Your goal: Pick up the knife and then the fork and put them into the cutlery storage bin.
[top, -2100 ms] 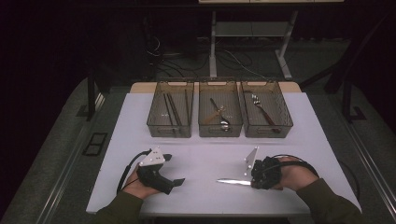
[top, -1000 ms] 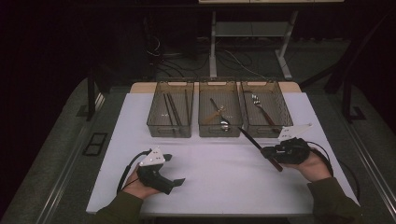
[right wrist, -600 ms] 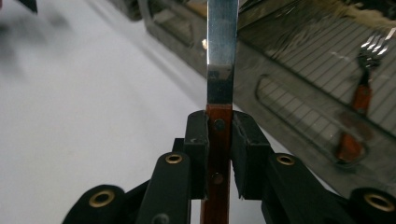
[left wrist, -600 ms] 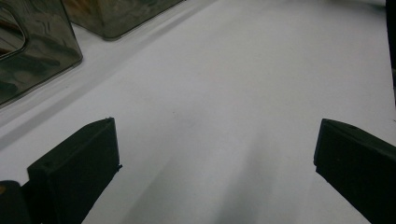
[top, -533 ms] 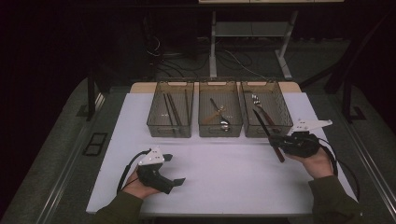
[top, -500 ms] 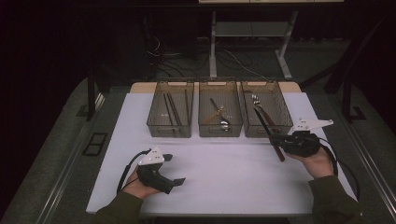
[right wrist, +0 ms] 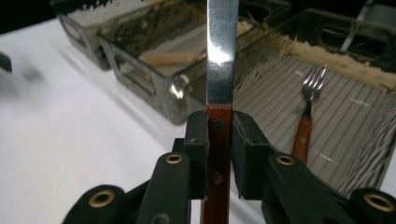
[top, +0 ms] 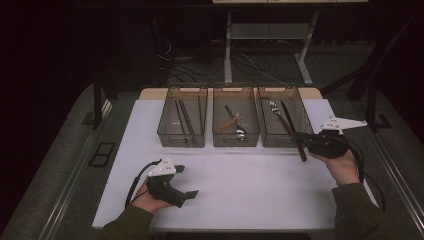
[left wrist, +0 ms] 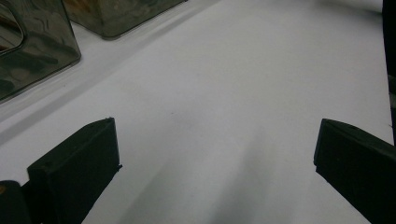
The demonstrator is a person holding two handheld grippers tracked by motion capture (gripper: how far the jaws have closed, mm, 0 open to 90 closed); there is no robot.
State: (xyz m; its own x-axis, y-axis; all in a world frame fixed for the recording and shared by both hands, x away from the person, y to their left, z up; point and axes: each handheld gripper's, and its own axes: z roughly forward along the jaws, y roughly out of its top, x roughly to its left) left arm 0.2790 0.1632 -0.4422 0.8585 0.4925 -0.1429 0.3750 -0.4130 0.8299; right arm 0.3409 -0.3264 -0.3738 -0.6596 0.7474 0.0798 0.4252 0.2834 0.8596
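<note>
Near left, we have the left gripper [top: 187, 194] parked on the white table [top: 250, 185], jaws wide apart, nothing between them. Near right, the right gripper [right wrist: 219, 154] is clamped on the knife [right wrist: 219, 70] by its red-brown handle, blade pointing away from the hand over the right bin [top: 301, 112]; in the high view the knife [top: 292, 131] runs from the gripper [top: 300, 137] diagonally up over that bin's near wall. Farther back are 3 clear bins in a row: left bin [top: 167, 125] holds dark chopsticks [top: 184, 117], middle bin [top: 216, 120] holds a wooden-handled spoon [top: 234, 122], right bin holds a fork [right wrist: 308, 107] with a matching red-brown handle. We judge the sort as nearly done: the table is bare of loose cutlery, knife is lifted and lined up with the fork bin, what is left is lowering it in and letting go. Versus 2.1 s ago: the knife then lay flat on the table by the right hand; a second ago it was raised short of the bins; it has since moved right and farther, over the right bin. Left hand unchanged throughout.
</note>
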